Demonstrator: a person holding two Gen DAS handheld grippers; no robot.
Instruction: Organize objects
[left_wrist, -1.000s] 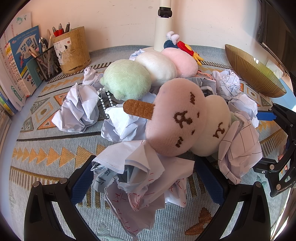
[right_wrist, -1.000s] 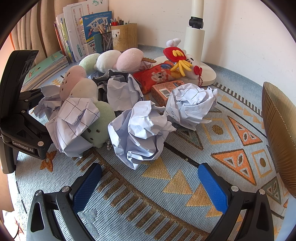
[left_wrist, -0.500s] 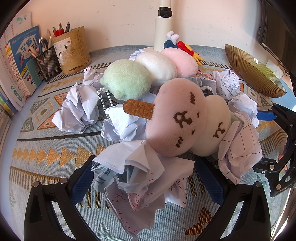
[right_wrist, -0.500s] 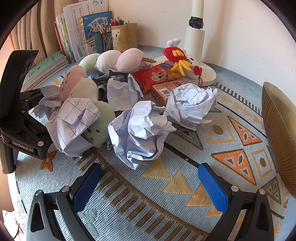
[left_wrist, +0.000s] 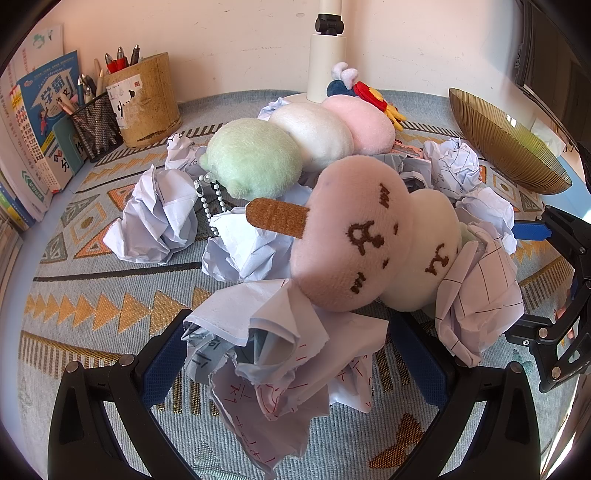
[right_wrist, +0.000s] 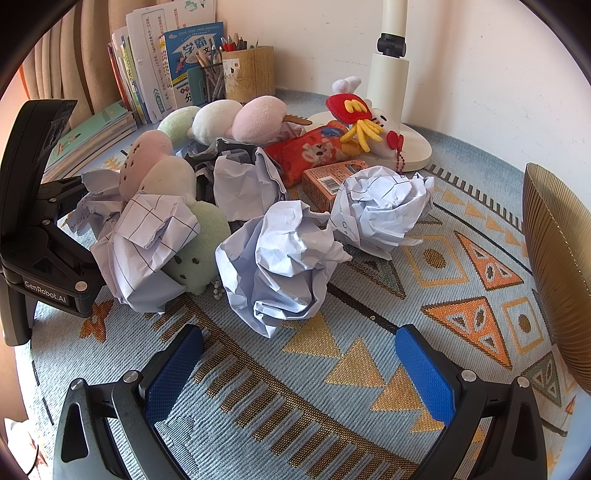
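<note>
**Left jaws straddle a paper wad; right jaws wide open over bare mat**

Left gripper (left_wrist: 291, 373): jaws spread wide, one blue pad on each side of a crumpled paper ball with red scribbles (left_wrist: 280, 354). Pads look close to the paper, but whether they touch it cannot be told from the left wrist view. Not a firm grasp by the look of it. The wad sits dead centre between the fingers with no clear long axis, so closing straight in should catch it.

Obstruction: the dango plush with faces (left_wrist: 354, 240) lies directly beyond the wad, its pink head overlapping the paper's far edge. Its long axis runs off to the right and away, brown stick end pointing left. A lift likely drags or tips the plush. A grid-lined paper ball (left_wrist: 480, 295) leans on the plush's right side, just beside the right-hand finger.

Right gripper (right_wrist: 299, 365): fully open, holding nothing, only patterned mat (right_wrist: 369, 369) between the pads. Nearest target is a plain crumpled ball (right_wrist: 284, 266), straight ahead and slightly left, clear of the fingertips. Another ball (right_wrist: 380, 206) sits behind it to the right.

Likely drop point: gold ribbed bowl (right_wrist: 554, 266), far right, nearer the right hand.

Other clutter: second dango plush (left_wrist: 295, 147), fries plush (right_wrist: 358, 122), orange box (right_wrist: 325, 181), lamp base (right_wrist: 410, 147), pen holder (left_wrist: 147, 99), books (right_wrist: 166, 66). None block the right hand's approach.
</note>
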